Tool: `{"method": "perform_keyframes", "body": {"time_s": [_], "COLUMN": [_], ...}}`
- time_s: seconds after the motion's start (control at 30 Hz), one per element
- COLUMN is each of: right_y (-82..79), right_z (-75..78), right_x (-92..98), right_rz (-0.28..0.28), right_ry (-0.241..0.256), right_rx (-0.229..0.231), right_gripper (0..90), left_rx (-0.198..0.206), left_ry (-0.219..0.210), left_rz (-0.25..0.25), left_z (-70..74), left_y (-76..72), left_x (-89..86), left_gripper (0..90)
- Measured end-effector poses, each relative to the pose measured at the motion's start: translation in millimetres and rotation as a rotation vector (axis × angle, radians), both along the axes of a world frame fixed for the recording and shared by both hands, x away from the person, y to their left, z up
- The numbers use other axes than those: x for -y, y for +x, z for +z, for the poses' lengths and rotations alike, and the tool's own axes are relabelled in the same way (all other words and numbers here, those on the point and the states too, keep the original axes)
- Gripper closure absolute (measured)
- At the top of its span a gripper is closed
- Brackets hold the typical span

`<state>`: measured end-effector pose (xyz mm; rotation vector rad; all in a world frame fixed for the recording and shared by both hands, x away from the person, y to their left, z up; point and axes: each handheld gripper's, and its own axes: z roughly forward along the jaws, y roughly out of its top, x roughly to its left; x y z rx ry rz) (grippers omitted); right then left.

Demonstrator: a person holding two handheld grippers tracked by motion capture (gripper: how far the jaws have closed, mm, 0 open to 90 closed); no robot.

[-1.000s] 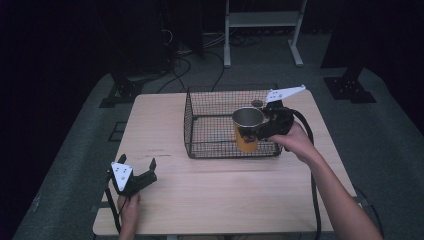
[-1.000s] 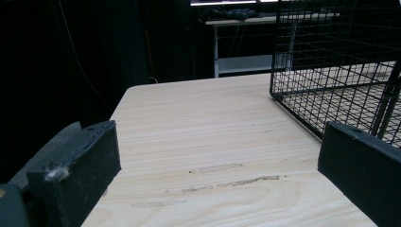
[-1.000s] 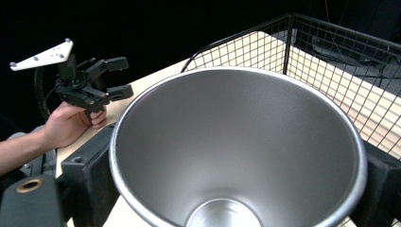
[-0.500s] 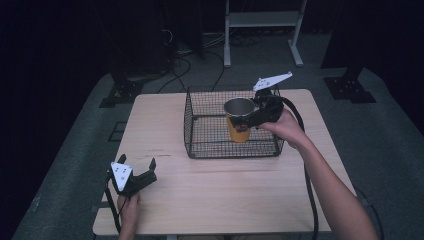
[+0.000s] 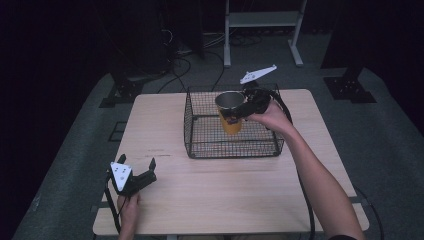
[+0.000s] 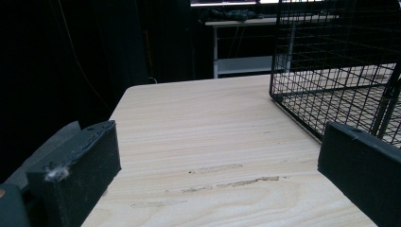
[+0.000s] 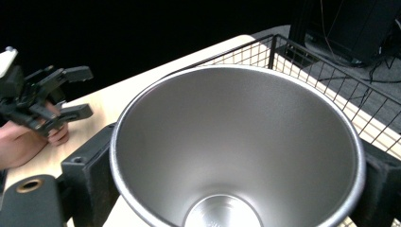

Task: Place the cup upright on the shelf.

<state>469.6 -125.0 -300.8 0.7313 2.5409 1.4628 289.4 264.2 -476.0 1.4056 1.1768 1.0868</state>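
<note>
Your right gripper (image 5: pixel 239 111) holds a steel cup (image 5: pixel 230 116) above the wire basket (image 5: pixel 202 145); your left gripper (image 5: pixel 145 172) rests apart with nothing in it.

From above, the cup has a yellow-orange outer wall and a bare metal inside, and it stands upright between the right gripper's two black jaws, which press on its sides just under the rim. Directly beneath that gripper lies the basket's mesh floor, with the basket's far rim just beyond it. In the right gripper view the cup's (image 7: pixel 236 151) empty silver inside sits right ahead of the camera. Your left gripper is well away from the cup, low over the wooden table (image 5: pixel 160 125) near its front left corner, jaws spread wide, with bare tabletop between them and the basket's (image 6: pixel 331 71) near corner ahead to its right.
</note>
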Motion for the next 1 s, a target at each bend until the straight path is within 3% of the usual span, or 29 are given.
{"method": "perform_keyframes", "body": {"time_s": [0.23, 0.6, 1.0], "right_y": [15.8, 40.6, 57.8], "right_z": [-13.2, -49.2, -72.9], "right_x": [-1.8, -14.4, -20.6], "right_rz": [-0.036, -0.053, -0.067], "right_ry": [0.022, -0.011, -0.022], "right_rx": [-0.008, -0.055, -0.090], "right_gripper": [9.4, 9.4, 9.4], "left_rx": [-0.001, 0.000, 0.001], "left_ry": [-0.002, -0.006, -0.011], "left_rz": [-0.002, -0.003, -0.005], "left_z": [0.0, 0.0, 0.1], "left_y": [0.0, -0.1, -0.2], "left_x": [-0.8, -1.2, -1.9], "left_gripper": [0.0, 0.0, 0.0]}}
